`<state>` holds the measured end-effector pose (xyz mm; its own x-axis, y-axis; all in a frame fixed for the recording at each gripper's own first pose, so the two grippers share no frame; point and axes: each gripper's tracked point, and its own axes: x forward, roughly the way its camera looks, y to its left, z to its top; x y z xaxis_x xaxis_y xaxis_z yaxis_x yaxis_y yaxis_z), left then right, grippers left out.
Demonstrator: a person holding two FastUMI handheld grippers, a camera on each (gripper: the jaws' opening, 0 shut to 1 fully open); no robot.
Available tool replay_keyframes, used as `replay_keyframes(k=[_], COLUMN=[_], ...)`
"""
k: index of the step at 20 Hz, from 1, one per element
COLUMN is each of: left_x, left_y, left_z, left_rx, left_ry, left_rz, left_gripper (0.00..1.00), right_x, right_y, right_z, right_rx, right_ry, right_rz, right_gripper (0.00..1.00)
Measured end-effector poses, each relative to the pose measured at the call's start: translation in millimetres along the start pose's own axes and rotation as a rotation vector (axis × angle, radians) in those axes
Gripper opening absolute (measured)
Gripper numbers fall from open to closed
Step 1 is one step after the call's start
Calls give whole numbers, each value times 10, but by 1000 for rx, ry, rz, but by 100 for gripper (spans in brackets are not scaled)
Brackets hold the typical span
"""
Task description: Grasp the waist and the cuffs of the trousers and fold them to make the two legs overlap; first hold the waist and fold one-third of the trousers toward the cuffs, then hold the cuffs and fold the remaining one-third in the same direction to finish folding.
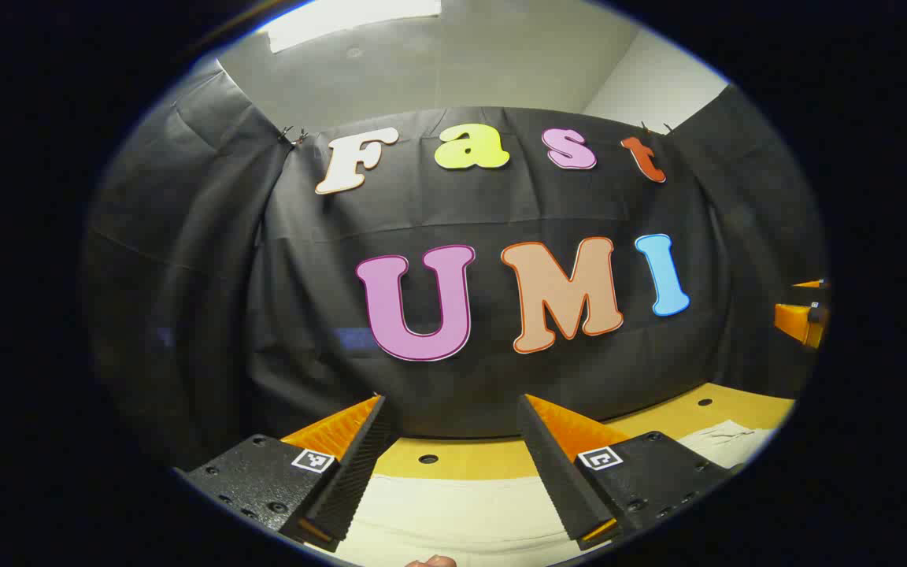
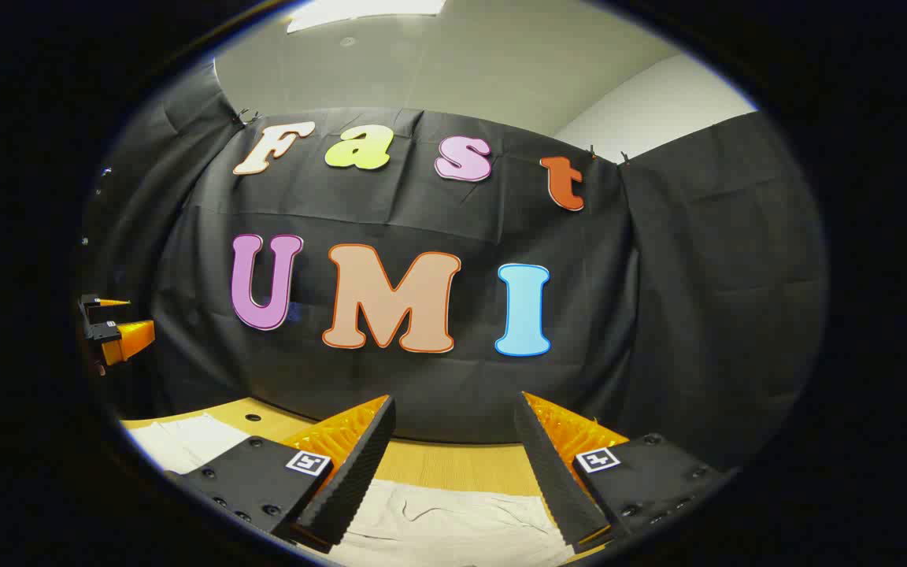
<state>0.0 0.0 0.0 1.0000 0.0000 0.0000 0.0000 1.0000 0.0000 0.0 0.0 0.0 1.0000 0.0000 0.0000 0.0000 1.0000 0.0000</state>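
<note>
Trousers (image 1: pixel 453 512) lie pale and flat on the table (image 1: pixel 461 459) in the left gripper view, spreading below the left gripper (image 1: pixel 451 472), whose fingers stand wide apart and hold nothing. In the right gripper view, the right gripper (image 2: pixel 453 472) hovers wide and empty over the cloth, with the other gripper far off at the left edge. No fold looks begun; the next move calls for lowering onto waist and cuffs
</note>
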Motion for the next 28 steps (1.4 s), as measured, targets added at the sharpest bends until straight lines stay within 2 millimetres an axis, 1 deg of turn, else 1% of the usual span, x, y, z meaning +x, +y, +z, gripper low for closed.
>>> replay_keyframes(k=[3, 4, 5, 7, 8, 9, 11, 12, 13, 14, 15, 16, 17, 18, 19, 20, 22, 23, 24, 25, 27, 28], left_x=[16, 21, 24, 30, 23, 18, 2, -10, -22, -33, -44, -52, -61, -61, -58, -65, -73, -83, -89, -90, -88, -82], left_y=[-71, -86, -91, -99, -108, -97, -56, -33, -13, 8, 42, 71, 90, 104, 117, 133, 124, 124, 121, 120, 115, 106], left_z=[6, -13, -6, 8, -1, 13, 18, 4, -1, -19, -33, -33, -39, -44, -53, -61, -72, -100, -117, -125, -132, -129], left_rx=[-6, -7, -7, -8, -8, -6, -6, -9, -10, -8, -6, -6, -5, -3, -1, -2, -7, -10, -11, -9, -8, -8], left_ry=[-3, 1, 2, 2, 1, -1, -5, -3, -1, 3, 6, 7, 7, 9, 10, 11, 17, 19, 23, 27, 29, 31], left_rz=[-20, -25, -26, -29, -32, -30, -22, -18, -13, -7, 2, 7, 13, 18, 22, 25, 27, 28, 29, 32, 34, 31], left_gripper=[96, 99, 96, 96, 93, 96, 96, 99, 96, 99, 96, 96, 96, 99, 96, 96, 95, 96, 99, 96, 96, 99], right_x=[-10, -4, 7, 27, 33, 32, 39, 43, 39, 39, 26, 20, 9, -16, -29, -23, -54, -84, -111, -129, -165, -190], right_y=[11, -1, -18, -43, -58, -82, -129, -127, -146, -163, -197, -208, -194, -166, -153, -163, -275, -274, -270, -326, -450, -487], right_z=[5, 17, 27, 32, 40, 24, 30, 40, 25, 19, 6, 10, 2, -4, -19, -28, -65, -103, -134, -193, -323, -378], right_rx=[-5, -7, -7, -7, -8, -14, -28, -32, -35, -42, -46, -46, -39, -30, -25, -34, -80, -96, -109, -132, -200, -243], right_ry=[1, 0, 0, 0, 0, 1, 1, 3, 4, 4, 4, 4, 2, 4, 4, 1, -1, 1, 3, 10, 27, 36], right_rz=[2, -2, -5, -9, -10, -14, -21, -19, -21, -25, -28, -25, -11, 8, 27, 32, 25, 36, 48, 47, 43, 44], right_gripper=[97, 97, 97, 97, 97, 97, 97, 97, 97, 97, 97, 97, 97, 98, 98, 98, 97, 97, 98, 98, 97, 97])
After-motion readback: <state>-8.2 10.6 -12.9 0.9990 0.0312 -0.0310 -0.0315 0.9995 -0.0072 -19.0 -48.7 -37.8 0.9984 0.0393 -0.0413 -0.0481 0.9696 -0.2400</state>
